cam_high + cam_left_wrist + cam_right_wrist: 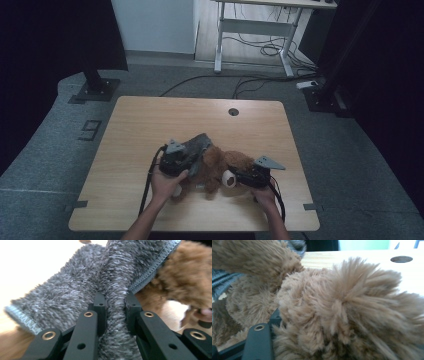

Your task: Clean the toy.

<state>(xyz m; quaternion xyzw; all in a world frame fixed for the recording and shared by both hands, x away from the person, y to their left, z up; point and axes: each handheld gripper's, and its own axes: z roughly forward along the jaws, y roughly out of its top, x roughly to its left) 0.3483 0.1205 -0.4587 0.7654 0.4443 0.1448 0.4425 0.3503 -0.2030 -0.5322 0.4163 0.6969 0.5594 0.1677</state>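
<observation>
On the left side of the high view, the person's left hand holds the left claw, which lies over the near middle of the wooden bench. This claw is clenched on a grey fuzzy cloth. In the left gripper view, a thick fold of the grey fuzzy cloth stands between the two black jaws, and both jaws press on it from the sides. The stitched hem of the cloth runs to the upper right of that view, and brown fur shows just beyond the hem.

In the middle of the bench lies a brown plush bear. The grey cloth covers its left part and touches it. A pale round patch of the toy faces the right claw.

Further right, the person's right hand holds the right claw, with a grey three-cornered plate on top of it. Its tip is against the right side of the bear. In the right gripper view, the brown plush bear bulges over the jaws. One black jaw shows at the lower left, touching the fur, and the other one is hidden, so I cannot tell if this claw is clenched or released. A round hole sits in the far part of the bench, well apart from the toy.
</observation>
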